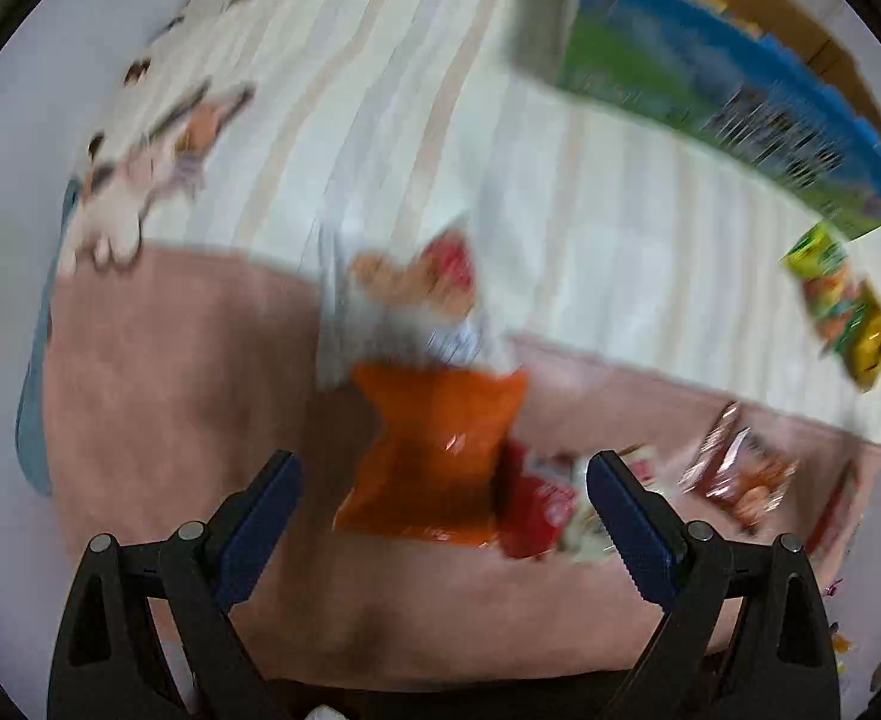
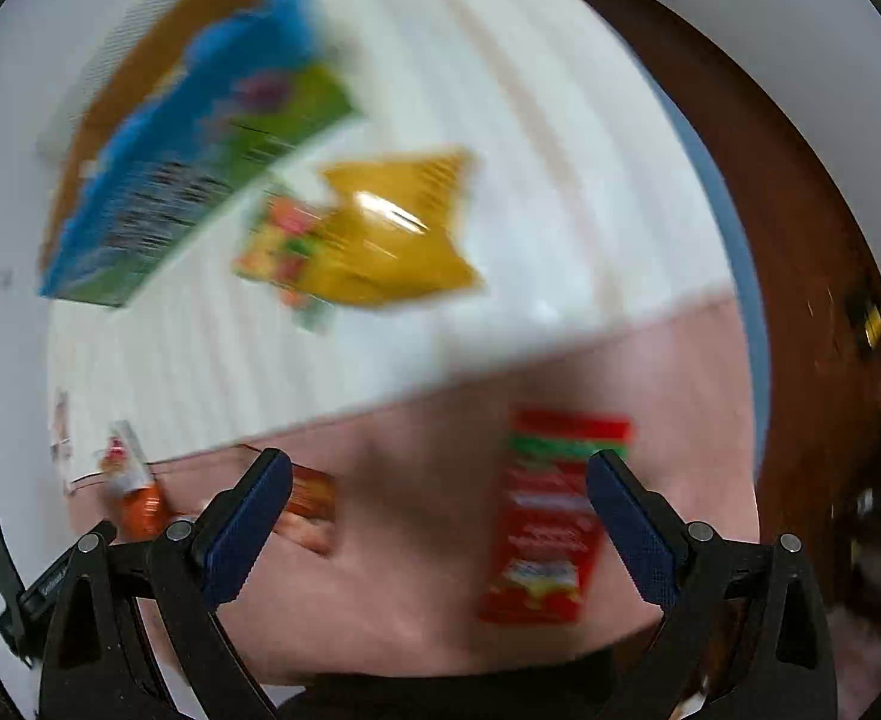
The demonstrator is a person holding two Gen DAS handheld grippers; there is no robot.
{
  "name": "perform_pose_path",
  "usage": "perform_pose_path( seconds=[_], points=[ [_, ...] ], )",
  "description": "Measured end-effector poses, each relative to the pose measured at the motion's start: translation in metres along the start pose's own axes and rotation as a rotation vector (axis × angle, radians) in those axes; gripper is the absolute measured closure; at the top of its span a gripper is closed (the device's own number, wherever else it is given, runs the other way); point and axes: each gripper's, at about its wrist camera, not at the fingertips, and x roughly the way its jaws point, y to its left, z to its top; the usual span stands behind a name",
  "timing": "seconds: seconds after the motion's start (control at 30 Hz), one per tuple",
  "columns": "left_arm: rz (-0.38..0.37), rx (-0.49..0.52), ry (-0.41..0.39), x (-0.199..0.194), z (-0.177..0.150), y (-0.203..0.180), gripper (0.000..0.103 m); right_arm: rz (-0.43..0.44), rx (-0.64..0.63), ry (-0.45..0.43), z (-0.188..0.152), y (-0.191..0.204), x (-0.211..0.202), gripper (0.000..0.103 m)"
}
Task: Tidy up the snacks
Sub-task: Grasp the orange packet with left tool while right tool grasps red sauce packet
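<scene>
Both views are pretty motion-blurred. The left tool [image 1: 443, 483] is spread wide, holding nothing, with an orange snack bag [image 1: 434, 450] lying right between its fingers on the pink blanket [image 1: 170, 390]; it looks crinkly and shiny. A white packet [image 1: 416, 300] touches its far end, over the striped sheet [image 1: 620, 228]. The right tool [image 2: 440, 483] is wide and empty too, a red snack packet [image 2: 548, 516] flat on the pink blanket just inside its right finger. A yellow bag [image 2: 392, 228] sits further out, near the blue-green box [image 2: 182, 180].
</scene>
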Motion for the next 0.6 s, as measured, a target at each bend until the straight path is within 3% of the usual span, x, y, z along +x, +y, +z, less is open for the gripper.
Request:
perform_pose_path(
  seconds=[0.23,0.3,0.4,0.43,0.5,0.6],
  points=[
    [0.048,0.046,0.056,0.037,-0.002,-0.003,0.006,-0.085,0.075,0.105,-0.038,-0.043,0.055,0.005],
    [0.056,0.064,0.064,0.045,0.001,-0.006,0.006,-0.111,0.072,0.126,-0.046,-0.045,0.070,0.018],
    [0.046,0.068,0.060,0.054,0.010,-0.008,0.006,-0.129,0.025,0.079,-0.054,-0.036,0.070,0.035],
    [0.041,0.063,0.058,0.057,0.015,-0.007,0.009,-0.142,-0.007,0.070,-0.056,-0.028,0.070,0.043],
    [0.036,0.061,0.056,0.062,0.020,-0.006,0.039,-0.135,-0.079,0.057,-0.058,-0.012,0.069,0.045],
    [0.025,0.046,0.064,0.068,0.025,-0.002,0.045,-0.105,-0.182,0.045,-0.063,0.014,0.069,0.048]
  ],
)
